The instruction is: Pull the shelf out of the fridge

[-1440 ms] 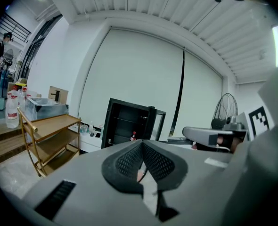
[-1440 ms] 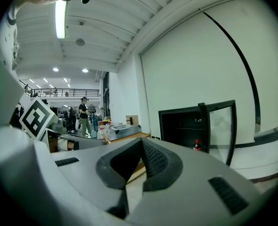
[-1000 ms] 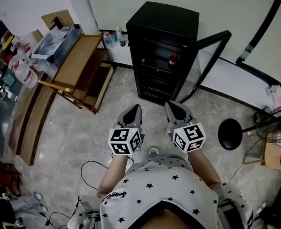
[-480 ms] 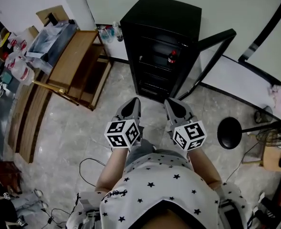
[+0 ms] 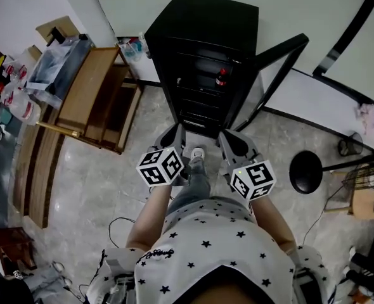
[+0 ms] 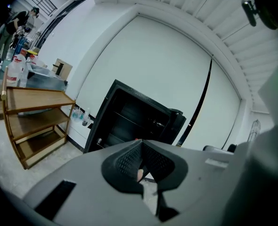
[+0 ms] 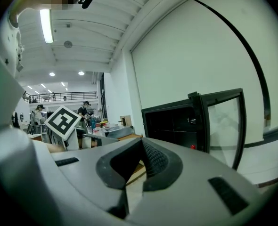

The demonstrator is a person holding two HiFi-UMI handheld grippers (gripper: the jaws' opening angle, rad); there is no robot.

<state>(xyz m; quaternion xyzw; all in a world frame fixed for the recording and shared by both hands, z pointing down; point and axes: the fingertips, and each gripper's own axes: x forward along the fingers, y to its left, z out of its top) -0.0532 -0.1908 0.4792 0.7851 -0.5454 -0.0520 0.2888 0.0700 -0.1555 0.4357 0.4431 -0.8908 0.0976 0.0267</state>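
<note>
The wire shelves [image 5: 198, 97] sit fully inside the black fridge [image 5: 206, 49], stacked one above another. The interior is dark, so it is hard to say how many there are. A bottle with a red cap [image 5: 221, 78] stands upright on one of the upper shelves, toward the right side of the compartment. The fridge's glass door [image 5: 277, 75] is swung wide open on the right. The fridge stands on a pale tiled floor [image 5: 104, 182] with its back to a white wall.

Both grippers are held side by side in front of the open fridge, pointing at it, near its lower front but apart from it. The left gripper [image 5: 178, 130] has its jaws pressed together with nothing between them; its own view shows the ribbed pads meeting at the tips, with the fridge opening beyond. The right gripper [image 5: 227, 137] is closed and empty in the same way, and its view looks past the joined tips at the fridge and its glass door. Each gripper carries its marker cube at the rear, close to the person's star-print shirt [image 5: 206, 239]. The person's shoe [image 5: 198, 154] shows on the floor between the two grippers.

Left of the fridge stands a wooden rack [image 5: 95, 94] with open tiers. A few small bottles [image 5: 131, 46] stand on the floor between the rack and the fridge, against the wall.
</note>
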